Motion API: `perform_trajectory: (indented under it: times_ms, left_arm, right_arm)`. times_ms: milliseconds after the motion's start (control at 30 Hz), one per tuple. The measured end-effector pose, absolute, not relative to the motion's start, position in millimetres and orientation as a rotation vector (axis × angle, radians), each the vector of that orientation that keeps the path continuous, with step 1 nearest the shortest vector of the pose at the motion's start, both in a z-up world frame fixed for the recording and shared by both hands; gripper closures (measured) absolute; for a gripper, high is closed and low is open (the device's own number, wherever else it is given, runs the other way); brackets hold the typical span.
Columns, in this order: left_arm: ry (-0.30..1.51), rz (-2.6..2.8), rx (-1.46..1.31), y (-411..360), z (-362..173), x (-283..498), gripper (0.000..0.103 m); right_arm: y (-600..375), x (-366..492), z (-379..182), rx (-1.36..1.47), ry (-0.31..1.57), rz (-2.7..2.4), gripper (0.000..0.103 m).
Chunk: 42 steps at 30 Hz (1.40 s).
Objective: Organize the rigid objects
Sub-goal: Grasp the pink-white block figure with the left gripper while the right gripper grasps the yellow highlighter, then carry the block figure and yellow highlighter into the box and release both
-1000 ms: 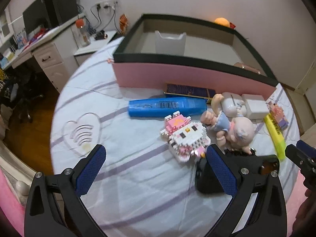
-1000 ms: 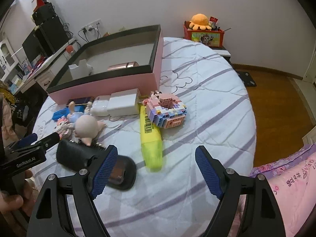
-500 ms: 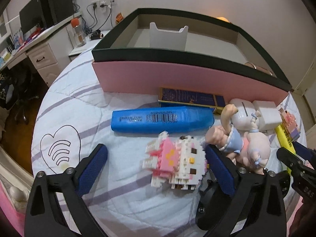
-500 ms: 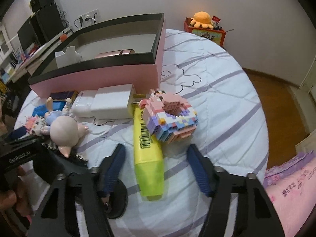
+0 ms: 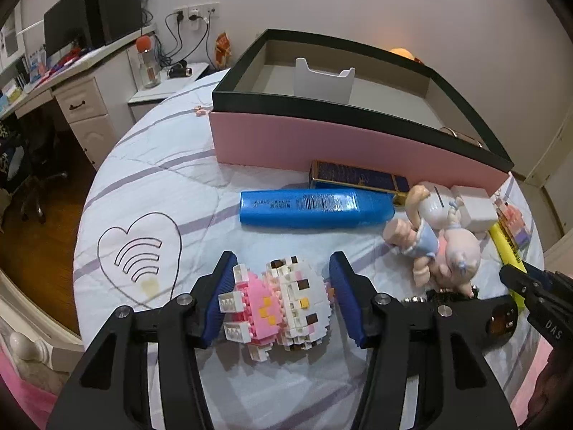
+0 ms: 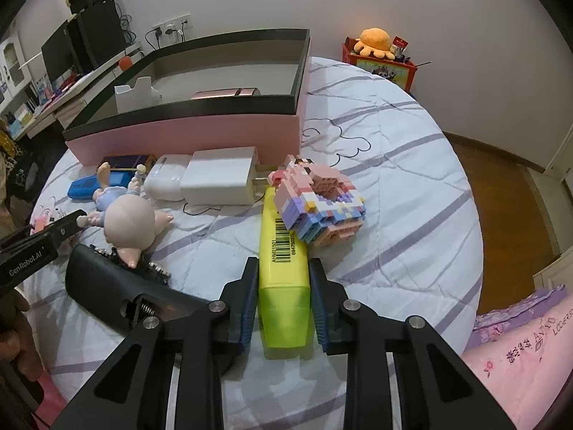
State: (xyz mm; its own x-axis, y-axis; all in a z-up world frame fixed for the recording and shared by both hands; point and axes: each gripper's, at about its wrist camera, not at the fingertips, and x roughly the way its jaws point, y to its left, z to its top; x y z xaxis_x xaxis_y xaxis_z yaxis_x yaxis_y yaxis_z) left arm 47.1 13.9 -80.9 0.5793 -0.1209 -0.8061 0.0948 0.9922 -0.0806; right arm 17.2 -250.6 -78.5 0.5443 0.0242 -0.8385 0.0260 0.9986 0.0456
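The pink box is sitting on the bed. The right gripper fingers are squeezing the yellow marker. The left gripper fingers are closing around the block kitty lying on the bed.

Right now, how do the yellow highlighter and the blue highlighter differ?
The yellow highlighter sits clamped between the right gripper pads; the blue highlighter lies untouched. The yellow one points toward the pink box; the blue one lies along its front. Both are chunky, barcoded, and resting on the bedsheet.
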Motion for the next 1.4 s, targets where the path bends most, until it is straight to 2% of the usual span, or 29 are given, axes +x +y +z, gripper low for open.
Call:
perform_trajectory:
  times_ms: [567,933,1167,1400]
  left_arm:
    - [0.882,-0.141,-0.033,20.2,-46.7,24.1,0.049]
    - [0.79,-0.177,-0.005,2.0,3.2,41.0,0.049]
    - [0.738,-0.21,-0.004,-12.5,30.7,79.2,0.049]
    - [0.736,-0.216,0.012,-31.3,38.6,139.2,0.049]
  right_arm:
    - [-255.3,4.7,-50.9,0.138,0.939,0.063,0.076]
    - [-244.0,10.4,-13.1,0.141,0.869,0.13,0.076]
    - [-232.6,54.0,23.3,0.095,0.791,0.155,0.076]
    - [-226.2,126.0,31.9,0.075,0.794,0.161,0.076]
